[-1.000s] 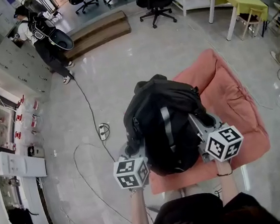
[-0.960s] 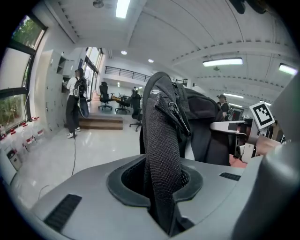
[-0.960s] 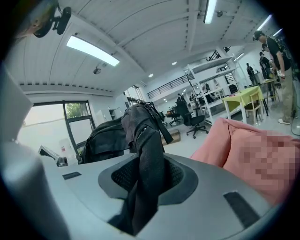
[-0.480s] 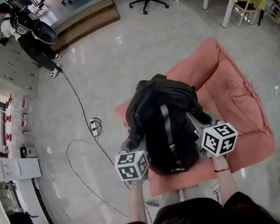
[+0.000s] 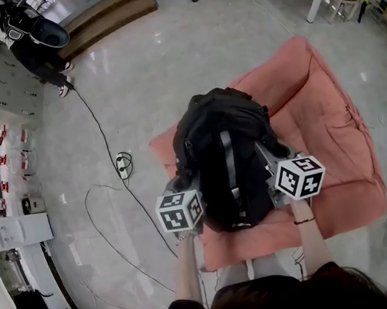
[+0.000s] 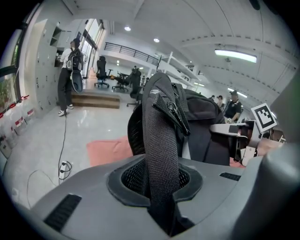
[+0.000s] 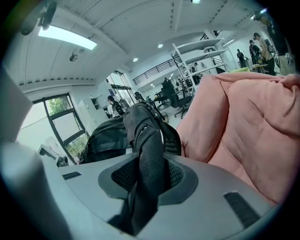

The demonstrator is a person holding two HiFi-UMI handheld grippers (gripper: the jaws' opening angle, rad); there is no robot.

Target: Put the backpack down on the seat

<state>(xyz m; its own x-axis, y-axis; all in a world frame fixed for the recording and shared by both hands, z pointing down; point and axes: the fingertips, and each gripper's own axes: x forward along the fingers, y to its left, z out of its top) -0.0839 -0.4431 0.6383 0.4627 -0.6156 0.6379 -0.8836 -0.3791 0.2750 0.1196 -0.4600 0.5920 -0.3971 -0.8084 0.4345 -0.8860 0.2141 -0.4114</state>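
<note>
Bright, even ceiling-strip light, floor glare, sharp focus; claw views bulge, with dark corners.

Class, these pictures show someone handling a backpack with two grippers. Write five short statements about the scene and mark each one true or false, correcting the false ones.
1. The backpack is black. True.
2. The left gripper holds nothing. False: it is shut on a strap of the backpack.
3. The seat is salmon pink. True.
4. The backpack lies on the floor. False: it is over the seat, with the right gripper shut on a second strap.
5. A cable lies on the floor. True.
</note>
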